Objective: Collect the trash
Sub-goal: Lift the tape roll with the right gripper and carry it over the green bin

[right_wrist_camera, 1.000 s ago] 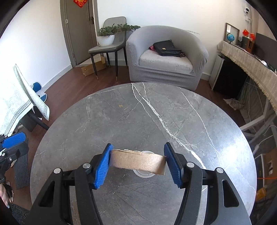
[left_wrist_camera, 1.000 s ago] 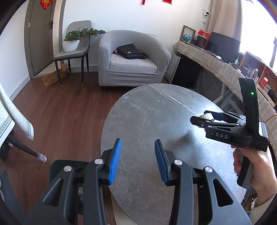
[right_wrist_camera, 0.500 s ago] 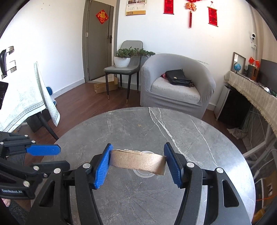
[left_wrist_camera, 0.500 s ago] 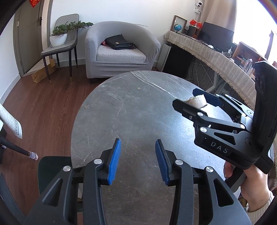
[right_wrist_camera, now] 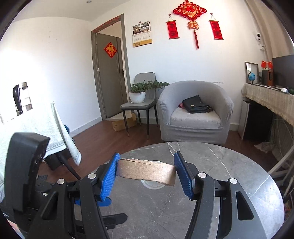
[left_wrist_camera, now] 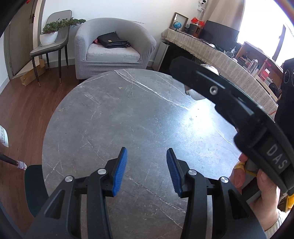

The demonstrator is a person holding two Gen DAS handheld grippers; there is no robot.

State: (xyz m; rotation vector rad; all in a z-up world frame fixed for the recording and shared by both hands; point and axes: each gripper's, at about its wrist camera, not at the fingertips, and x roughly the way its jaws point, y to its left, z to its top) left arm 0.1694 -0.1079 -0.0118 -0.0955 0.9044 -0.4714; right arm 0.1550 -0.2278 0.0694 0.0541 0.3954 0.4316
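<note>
Grey bench (right_wrist_camera: 238, 183) under us — our right tool (right_wrist_camera: 146, 172) squeezes a cardboard ring (right_wrist_camera: 145, 171); our left tool (left_wrist_camera: 146, 171) is opening, nothing inside.

The round surface (left_wrist_camera: 114, 117) is grey stone, crossed by thin white veins. Both grippers are black, with ribbed blue pads (left_wrist_camera: 120, 171) on the jaws. The cardboard tube (right_wrist_camera: 145, 171) is plain brown, speckled. Far off, the armchair (right_wrist_camera: 194, 112) is light grey with a fine grid weave, and a black bag (right_wrist_camera: 194, 106) lies on its seat. The floor (left_wrist_camera: 20, 106) is reddish-brown wood. Red hangings with gold lettering (right_wrist_camera: 191, 12) mark the white wall. At far right, a beige herringbone cloth (left_wrist_camera: 216, 55) has a fringed edge. The plant (right_wrist_camera: 148, 85) is green in a white pot.
</note>
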